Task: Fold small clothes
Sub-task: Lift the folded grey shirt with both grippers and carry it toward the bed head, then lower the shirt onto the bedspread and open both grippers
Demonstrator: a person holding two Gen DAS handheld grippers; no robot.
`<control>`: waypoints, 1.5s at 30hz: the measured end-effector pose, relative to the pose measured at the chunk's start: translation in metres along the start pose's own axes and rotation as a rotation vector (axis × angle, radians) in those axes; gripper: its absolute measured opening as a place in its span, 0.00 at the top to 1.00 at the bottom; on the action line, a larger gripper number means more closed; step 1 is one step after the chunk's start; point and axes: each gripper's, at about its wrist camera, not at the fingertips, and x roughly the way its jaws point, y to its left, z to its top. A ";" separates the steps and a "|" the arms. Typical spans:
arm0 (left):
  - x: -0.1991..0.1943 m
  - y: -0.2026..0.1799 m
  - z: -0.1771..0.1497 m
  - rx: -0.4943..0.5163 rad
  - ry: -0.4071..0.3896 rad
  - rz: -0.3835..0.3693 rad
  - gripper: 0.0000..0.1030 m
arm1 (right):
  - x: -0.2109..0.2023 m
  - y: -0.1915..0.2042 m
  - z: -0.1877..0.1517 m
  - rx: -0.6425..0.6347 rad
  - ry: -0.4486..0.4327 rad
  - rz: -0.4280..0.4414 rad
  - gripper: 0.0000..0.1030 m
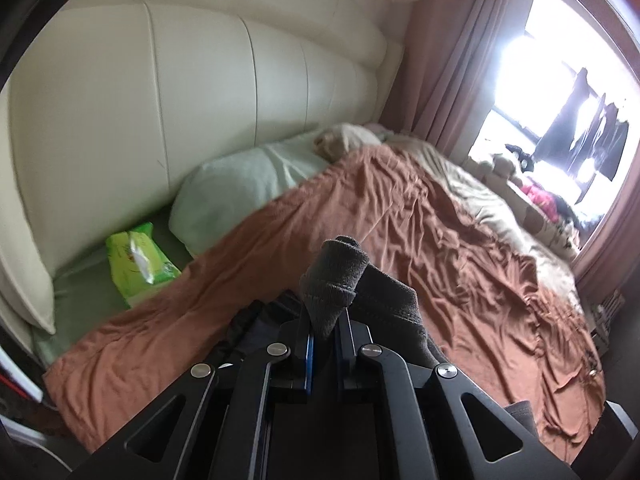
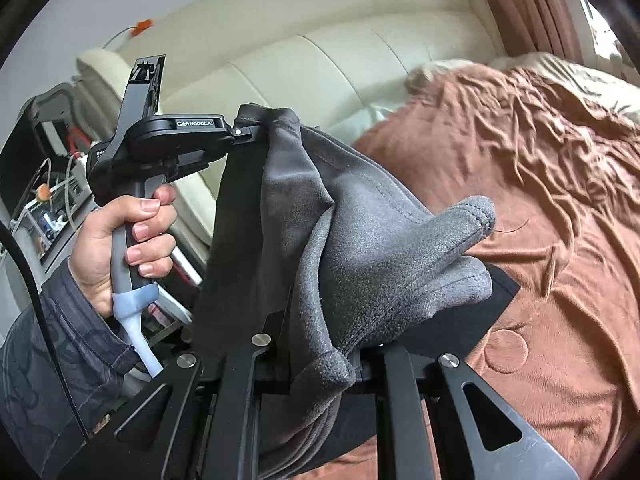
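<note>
— We have open room ahead: the brown blanket [image 1: 420,240] spreads wide and rumpled over the bed, with nothing standing on its middle.

— On the left we are hemmed in. The cream headboard [image 1: 180,92] rises like a wall, with the pale pillow [image 1: 248,192] against its foot and the green wipes pack [image 1: 140,264] lying beside that, just off the blanket's edge.

— At the far side we meet the curtain [image 1: 452,60] and clutter by the window.

— And close in, the grey garment [image 2: 360,248] hangs between both grippers, so it blocks our own path straight ahead. The left hand [image 2: 132,240] sits just beside it.
</note>
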 end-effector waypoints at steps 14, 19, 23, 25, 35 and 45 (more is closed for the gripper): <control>0.136 -0.005 -0.028 0.059 0.184 0.151 0.90 | 0.103 -0.095 -0.002 0.144 0.127 -0.022 0.82; 0.148 0.008 -0.038 0.060 0.242 0.244 0.68 | 0.117 -0.123 -0.017 0.208 0.200 -0.107 0.36; 0.124 0.029 -0.032 0.023 0.195 0.279 0.56 | 0.109 -0.135 -0.019 0.271 0.195 -0.090 0.34; 0.112 0.037 -0.030 0.005 0.184 0.294 0.56 | 0.108 -0.137 -0.017 0.270 0.184 -0.090 0.34; 0.108 0.033 -0.045 0.023 0.244 0.200 0.56 | 0.094 -0.128 -0.019 0.252 0.143 -0.066 0.34; 0.160 0.031 -0.049 -0.004 0.292 0.155 0.74 | 0.105 -0.131 -0.012 0.232 0.159 0.002 0.34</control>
